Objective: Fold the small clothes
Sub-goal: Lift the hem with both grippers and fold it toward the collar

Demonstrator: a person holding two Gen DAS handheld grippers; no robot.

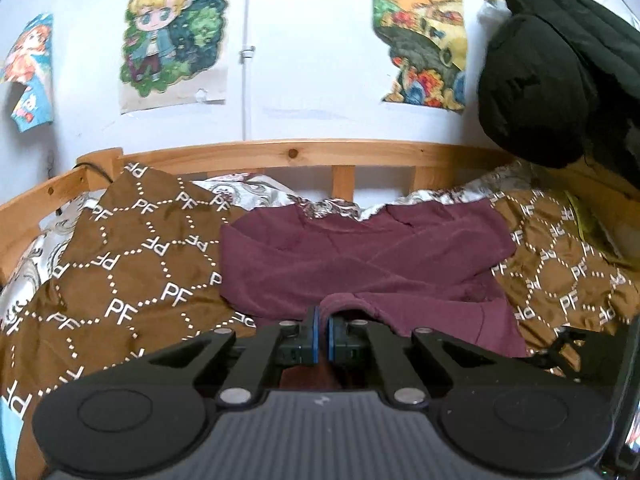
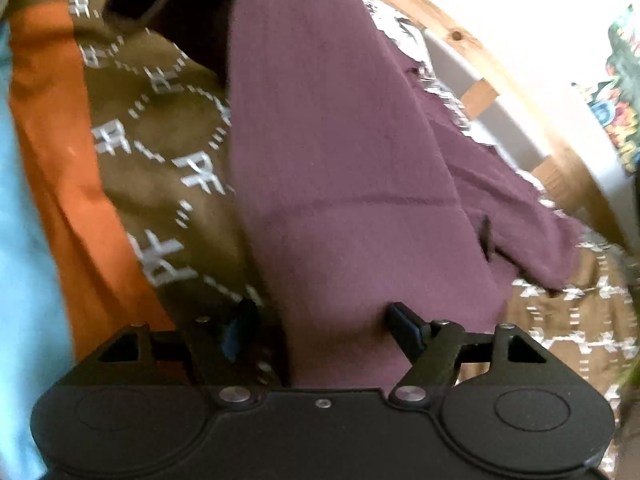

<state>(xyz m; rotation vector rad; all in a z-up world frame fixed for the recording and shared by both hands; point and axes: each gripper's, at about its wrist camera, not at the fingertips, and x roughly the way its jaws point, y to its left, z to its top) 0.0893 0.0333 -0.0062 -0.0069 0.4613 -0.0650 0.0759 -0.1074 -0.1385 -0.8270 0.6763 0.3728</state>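
Note:
A maroon garment (image 1: 360,256) lies spread on a brown patterned blanket (image 1: 132,264) on the bed. My left gripper (image 1: 322,330) is shut on a raised fold at the garment's near edge, and the cloth bunches over the blue pads (image 1: 316,334). In the right wrist view the maroon garment (image 2: 340,160) fills the middle. My right gripper (image 2: 320,320) stands open low over its near part, with cloth lying between the wide-apart fingers (image 2: 404,322). The left finger sits at the garment's edge over the blanket (image 2: 168,128).
A wooden bed rail (image 1: 280,156) runs behind the garment, below a white wall with cartoon posters (image 1: 172,36). A bulky black padded shape (image 1: 540,80) hangs at the upper right. Orange cloth (image 2: 52,160) and light blue cloth (image 2: 20,240) lie left of the blanket.

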